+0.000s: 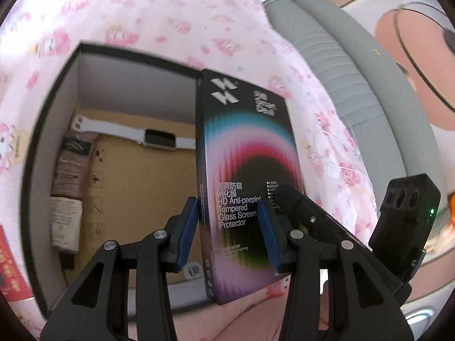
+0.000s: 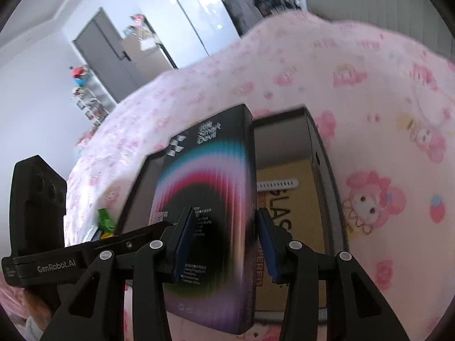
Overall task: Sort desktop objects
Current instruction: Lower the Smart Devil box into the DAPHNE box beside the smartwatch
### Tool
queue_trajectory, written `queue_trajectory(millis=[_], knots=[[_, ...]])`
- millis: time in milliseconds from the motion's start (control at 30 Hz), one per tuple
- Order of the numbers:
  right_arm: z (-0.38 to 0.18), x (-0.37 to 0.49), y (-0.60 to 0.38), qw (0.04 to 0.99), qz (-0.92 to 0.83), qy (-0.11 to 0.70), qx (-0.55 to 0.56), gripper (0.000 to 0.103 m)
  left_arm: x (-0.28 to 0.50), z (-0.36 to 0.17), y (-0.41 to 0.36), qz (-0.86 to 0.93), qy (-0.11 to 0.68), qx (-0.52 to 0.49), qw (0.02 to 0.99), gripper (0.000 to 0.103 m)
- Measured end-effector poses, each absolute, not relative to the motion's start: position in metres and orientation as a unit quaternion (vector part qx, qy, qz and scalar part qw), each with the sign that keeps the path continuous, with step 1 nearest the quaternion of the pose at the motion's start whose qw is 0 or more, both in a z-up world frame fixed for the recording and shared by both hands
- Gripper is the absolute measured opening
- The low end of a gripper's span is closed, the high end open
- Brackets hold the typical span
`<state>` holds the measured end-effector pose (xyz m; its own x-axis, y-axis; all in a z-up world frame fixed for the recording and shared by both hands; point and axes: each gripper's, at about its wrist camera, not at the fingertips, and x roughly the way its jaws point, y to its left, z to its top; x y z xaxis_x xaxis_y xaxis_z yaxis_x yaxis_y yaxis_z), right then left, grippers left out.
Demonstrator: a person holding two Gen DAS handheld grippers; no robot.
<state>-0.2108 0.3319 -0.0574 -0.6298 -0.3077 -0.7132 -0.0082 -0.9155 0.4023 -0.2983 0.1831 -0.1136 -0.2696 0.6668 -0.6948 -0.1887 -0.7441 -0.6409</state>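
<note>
Over the open storage box (image 1: pixel 57 91) on the pink bedspread (image 1: pixel 142 14), I hold the screen protector box (image 1: pixel 244 170) upright; my left gripper (image 1: pixel 227 230) pinches one side edge, my right gripper (image 2: pixel 221 244) the other. Inside, at the far wall, lies a white watch (image 1: pixel 159 139); packets (image 1: pixel 68 187) line the left wall.
</note>
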Motion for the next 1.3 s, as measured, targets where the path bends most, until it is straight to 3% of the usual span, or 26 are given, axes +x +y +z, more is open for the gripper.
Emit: queue_trajectory(millis=[367, 433, 600, 867, 933, 1100, 1300], knots=[[-0.101, -0.233, 0.331, 0.040, -0.861, -0.167, 0.478, 0.042, -0.327, -0.167, 0.189, 0.710, -0.238, -0.612, 0.253, 0.045], [-0.104, -0.233, 0.326, 0.034, -0.864, -0.150, 0.480, 0.042, -0.327, -0.167, 0.188, 0.716, -0.223, -0.617, 0.239, 0.041], [-0.102, -0.227, 0.322, 0.011, -0.878, -0.116, 0.463, 0.042, -0.324, -0.160, 0.184, 0.734, -0.190, -0.614, 0.217, 0.041], [-0.096, -0.215, 0.328, 0.029, -0.881, -0.145, 0.449, 0.042, -0.319, -0.162, 0.174, 0.748, -0.191, -0.617, 0.155, 0.033], [-0.096, -0.215, 0.326, 0.019, -0.880, -0.135, 0.455, 0.041, -0.318, -0.165, 0.178, 0.742, -0.190, -0.625, 0.152, 0.026], [-0.089, -0.216, 0.320, 0.001, -0.890, -0.107, 0.444, 0.040, -0.317, -0.165, 0.192, 0.736, -0.180, -0.634, 0.157, 0.026], [-0.098, -0.219, 0.325, 0.026, -0.876, -0.140, 0.460, 0.040, -0.322, -0.171, 0.205, 0.714, -0.186, -0.651, 0.176, 0.026]])
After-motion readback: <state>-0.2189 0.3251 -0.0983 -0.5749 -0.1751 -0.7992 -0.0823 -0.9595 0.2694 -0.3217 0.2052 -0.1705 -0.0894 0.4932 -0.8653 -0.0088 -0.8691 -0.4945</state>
